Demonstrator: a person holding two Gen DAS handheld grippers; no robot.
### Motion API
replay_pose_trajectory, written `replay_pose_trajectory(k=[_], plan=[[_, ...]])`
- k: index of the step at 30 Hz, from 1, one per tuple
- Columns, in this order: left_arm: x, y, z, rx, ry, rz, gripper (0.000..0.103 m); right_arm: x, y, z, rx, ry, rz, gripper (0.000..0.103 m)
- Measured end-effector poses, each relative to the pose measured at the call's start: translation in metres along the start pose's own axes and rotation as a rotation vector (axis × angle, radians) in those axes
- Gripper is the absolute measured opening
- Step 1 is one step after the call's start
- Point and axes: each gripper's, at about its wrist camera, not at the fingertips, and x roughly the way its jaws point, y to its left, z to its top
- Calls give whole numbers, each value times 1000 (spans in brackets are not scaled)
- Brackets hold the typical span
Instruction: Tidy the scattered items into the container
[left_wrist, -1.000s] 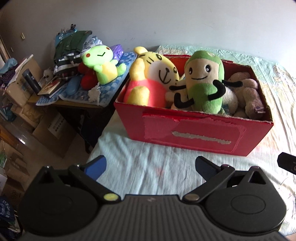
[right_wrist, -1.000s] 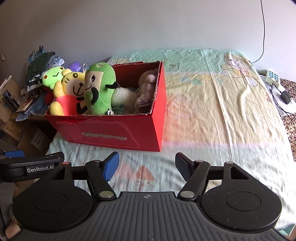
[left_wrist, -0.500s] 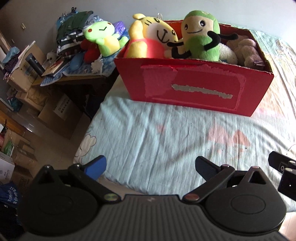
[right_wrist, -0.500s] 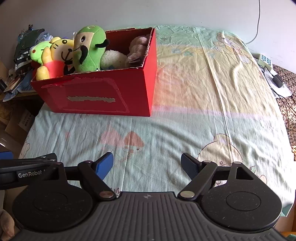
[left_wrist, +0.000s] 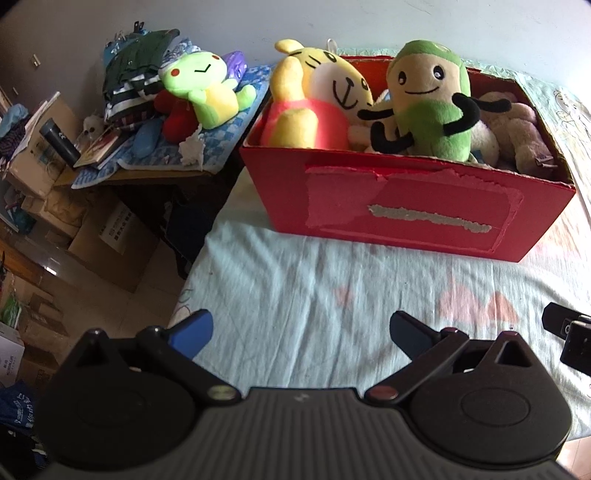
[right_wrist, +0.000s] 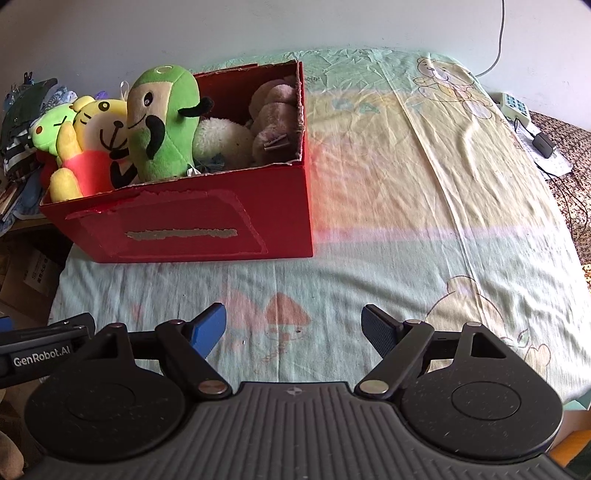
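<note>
- Seeing my left gripper and right gripper spread wide, empty, over the wrinkled bedsheet.
- Soft plush toys crowd my torn red cardboard box; those underneath are hidden.

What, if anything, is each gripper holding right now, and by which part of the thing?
Nothing is held. The left gripper and the right gripper both stand open over the bedsheet, with only sheet between their fingers. The plush toys sit in the red box.
</note>
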Motion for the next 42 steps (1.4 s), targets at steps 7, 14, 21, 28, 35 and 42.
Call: replay_pose_trajectory(k=[7, 14, 21, 28, 35, 42], plan=[[19, 16, 18, 18, 8, -60, 102, 11, 6, 5, 48, -17, -35, 83], [39, 0, 26, 96, 39, -183, 102, 20, -17, 6, 150, 0, -142, 83], [41, -38, 23, 192, 33, -259, 102, 21, -46, 8, 205, 7, -212, 83], [30, -80, 27, 259, 4, -267, 102, 19, -77, 14, 212, -11, -237, 83], [19, -120, 26, 304, 3, -265, 102, 20, -102, 20, 195, -8, -236, 83], [22, -137, 26, 290, 47, -263, 102, 27, -111, 24, 167, 7, -208, 83]])
